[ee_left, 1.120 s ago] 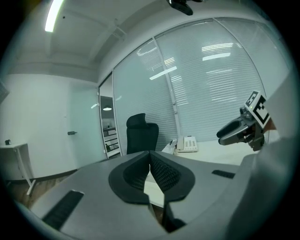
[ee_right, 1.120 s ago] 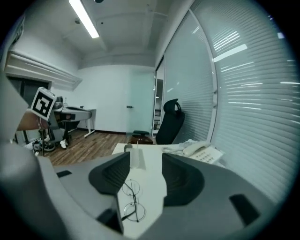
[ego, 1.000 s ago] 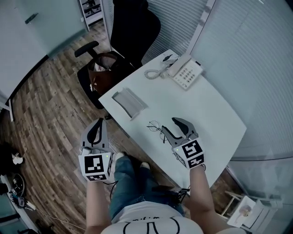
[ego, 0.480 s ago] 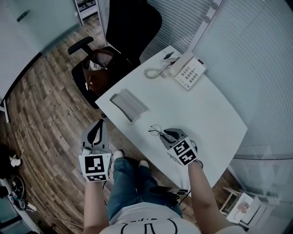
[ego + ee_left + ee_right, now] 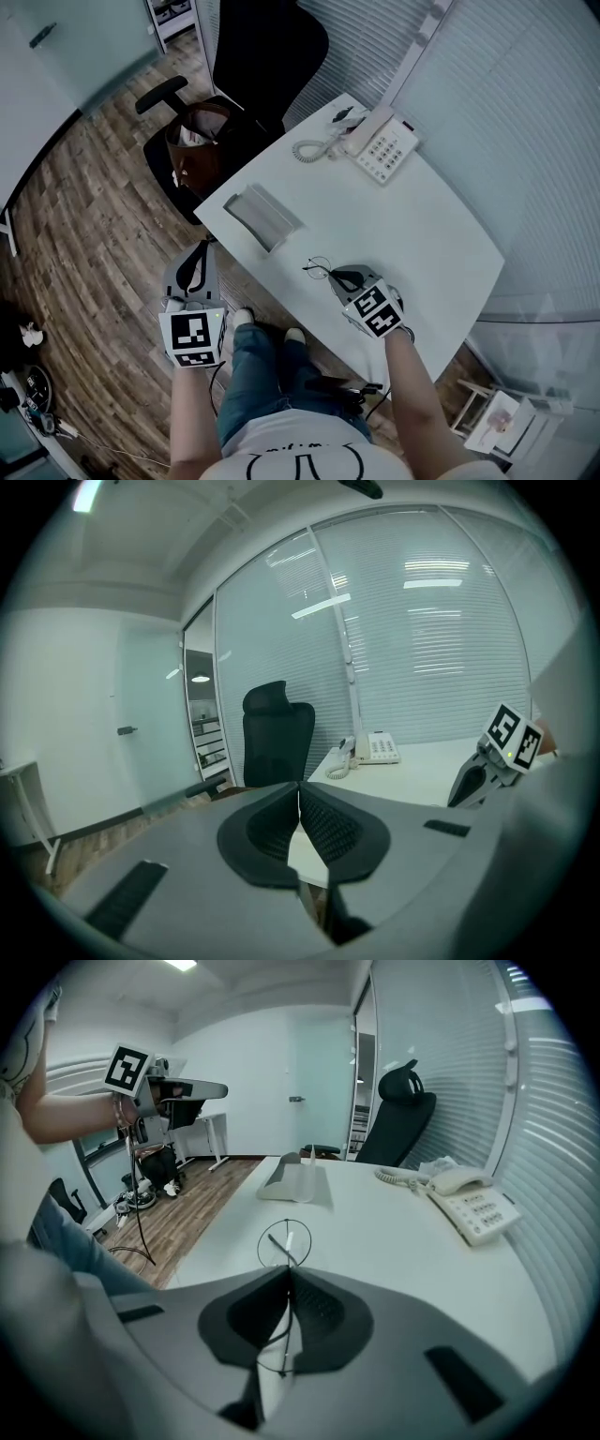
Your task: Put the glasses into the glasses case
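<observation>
Right tool (image 5: 286,1274) jaws have just been closing, pinching the glasses (image 5: 283,1239) at the counter's (image 5: 422,225) near edge. Lift gently, level. Left tool (image 5: 298,813) closed tight, holding nothing.

The desk (image 5: 422,225) is topped in smooth, matt white. The glasses (image 5: 321,269), near its front edge, are framed in thin dark wire, seemingly metal. The glasses case (image 5: 261,216), by the left edge, is finished in matt grey, and the telephone (image 5: 380,147) at the far corner in pale plastic. The floor (image 5: 84,216) is laid with wood planks. Dark ribbed pads (image 5: 328,829) are set in the matt grey body of the left gripper (image 5: 299,797).
</observation>
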Demonstrator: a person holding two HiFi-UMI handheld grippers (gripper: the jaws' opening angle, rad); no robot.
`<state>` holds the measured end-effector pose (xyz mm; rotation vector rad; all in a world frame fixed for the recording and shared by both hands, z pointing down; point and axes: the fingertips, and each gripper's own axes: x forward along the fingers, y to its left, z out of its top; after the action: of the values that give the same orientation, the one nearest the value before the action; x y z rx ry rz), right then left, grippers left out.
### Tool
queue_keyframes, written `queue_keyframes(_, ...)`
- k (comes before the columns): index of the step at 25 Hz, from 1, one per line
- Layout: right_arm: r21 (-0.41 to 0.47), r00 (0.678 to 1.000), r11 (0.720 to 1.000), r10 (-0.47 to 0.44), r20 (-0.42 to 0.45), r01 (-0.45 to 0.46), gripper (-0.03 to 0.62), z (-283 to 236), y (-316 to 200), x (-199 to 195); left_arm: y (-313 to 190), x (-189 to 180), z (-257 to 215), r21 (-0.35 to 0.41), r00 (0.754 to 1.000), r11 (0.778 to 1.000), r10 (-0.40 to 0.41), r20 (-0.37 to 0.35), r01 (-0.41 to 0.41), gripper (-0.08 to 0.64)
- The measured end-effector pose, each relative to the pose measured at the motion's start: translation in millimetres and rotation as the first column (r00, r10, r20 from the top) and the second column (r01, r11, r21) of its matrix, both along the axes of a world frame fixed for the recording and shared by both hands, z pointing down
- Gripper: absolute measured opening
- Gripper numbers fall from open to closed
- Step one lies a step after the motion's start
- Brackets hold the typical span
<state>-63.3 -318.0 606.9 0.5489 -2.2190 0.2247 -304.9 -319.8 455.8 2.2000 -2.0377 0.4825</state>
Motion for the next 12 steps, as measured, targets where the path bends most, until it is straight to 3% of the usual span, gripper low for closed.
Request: queue_keyframes(12, 0.198, 0.991, 0.973, 0.105, 0.077, -0.119, 0.020, -94, -11, -12, -16, -12, -53, 0.110, 0.998, 0.992, 0.061, 0.014, -0.063, 0.017)
